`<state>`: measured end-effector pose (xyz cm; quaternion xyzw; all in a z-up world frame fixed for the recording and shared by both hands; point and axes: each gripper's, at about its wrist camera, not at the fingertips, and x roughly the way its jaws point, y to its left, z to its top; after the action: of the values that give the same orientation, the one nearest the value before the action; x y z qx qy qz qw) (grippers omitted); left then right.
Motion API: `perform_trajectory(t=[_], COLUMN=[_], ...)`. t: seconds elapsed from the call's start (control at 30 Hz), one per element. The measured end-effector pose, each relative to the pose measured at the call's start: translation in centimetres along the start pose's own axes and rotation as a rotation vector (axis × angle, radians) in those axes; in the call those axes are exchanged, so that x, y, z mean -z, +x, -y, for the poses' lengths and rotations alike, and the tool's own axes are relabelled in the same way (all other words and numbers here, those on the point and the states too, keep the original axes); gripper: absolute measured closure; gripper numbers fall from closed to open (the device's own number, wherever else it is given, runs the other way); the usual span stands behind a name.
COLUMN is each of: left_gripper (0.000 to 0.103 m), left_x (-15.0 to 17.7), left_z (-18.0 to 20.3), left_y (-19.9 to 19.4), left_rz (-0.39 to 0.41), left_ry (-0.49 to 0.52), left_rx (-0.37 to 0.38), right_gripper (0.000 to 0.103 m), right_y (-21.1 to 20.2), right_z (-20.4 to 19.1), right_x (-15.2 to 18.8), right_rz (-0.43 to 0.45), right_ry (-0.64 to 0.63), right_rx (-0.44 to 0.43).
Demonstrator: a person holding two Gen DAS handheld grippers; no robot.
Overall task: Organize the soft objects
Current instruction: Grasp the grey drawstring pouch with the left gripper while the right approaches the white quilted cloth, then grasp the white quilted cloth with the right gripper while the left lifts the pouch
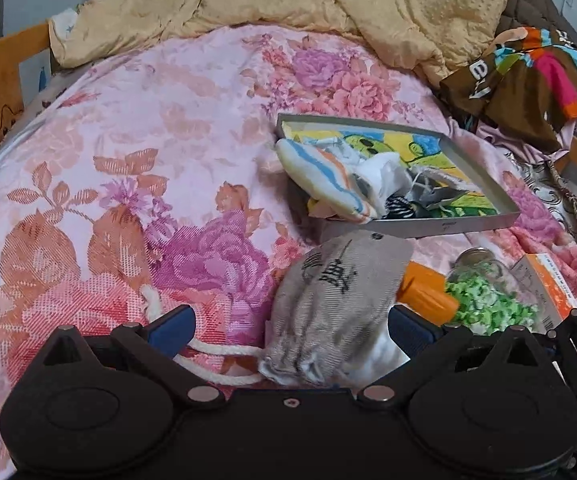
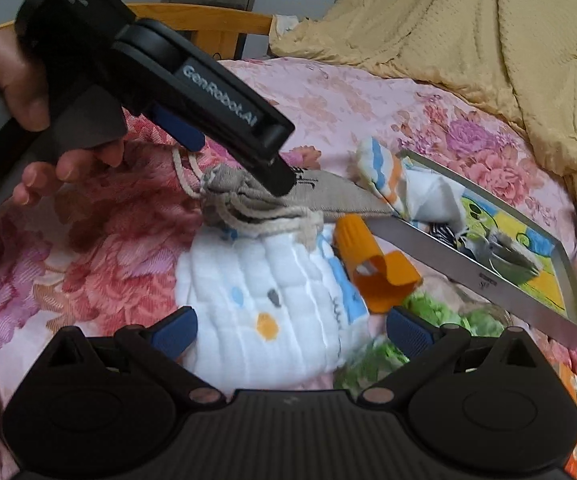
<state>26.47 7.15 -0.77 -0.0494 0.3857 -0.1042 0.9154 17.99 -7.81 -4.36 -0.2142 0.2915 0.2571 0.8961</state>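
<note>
Your left gripper (image 1: 288, 330) stands wide open over the grey drawstring pouch (image 1: 336, 300), one blue pad on each side of it and neither pressing it. The pouch lies on the pink floral bedspread (image 1: 128, 160), its white cord (image 1: 212, 360) looping out at the gathered neck; the dark characters printed on it cannot be read. From your right wrist view, the side of the left gripper reads "GenRobot.AI". Your right gripper (image 2: 290, 330) is also wide open with nothing in it, its pads on either side of a white quilted cloth (image 2: 264, 296) with blue, grey and orange dots, just below the pouch. A shallow metal tray (image 1: 468, 168) with a cartoon picture inside lies just beyond the pouch, with a striped sock (image 1: 320, 176) hanging over its edge. An orange cup (image 2: 372, 268) and a jar of green pieces (image 1: 484, 292) lie beside the pouch.
</note>
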Motion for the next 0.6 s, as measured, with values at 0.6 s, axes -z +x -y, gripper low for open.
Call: perform_trajectory(t=[0.6], left_gripper=[0.042], left_x=[0.6], left_z=[-1.8], left_y=[2.8], left_rz=[-0.098], left_ry=[-0.141], left_rx=[0.178], right_gripper=[0.017], right_y=[2.7], right_z=[0.7], right_x=[-0.8], right_rz=[-0.057], right_ry=[0.109], right_rx=[-0.066])
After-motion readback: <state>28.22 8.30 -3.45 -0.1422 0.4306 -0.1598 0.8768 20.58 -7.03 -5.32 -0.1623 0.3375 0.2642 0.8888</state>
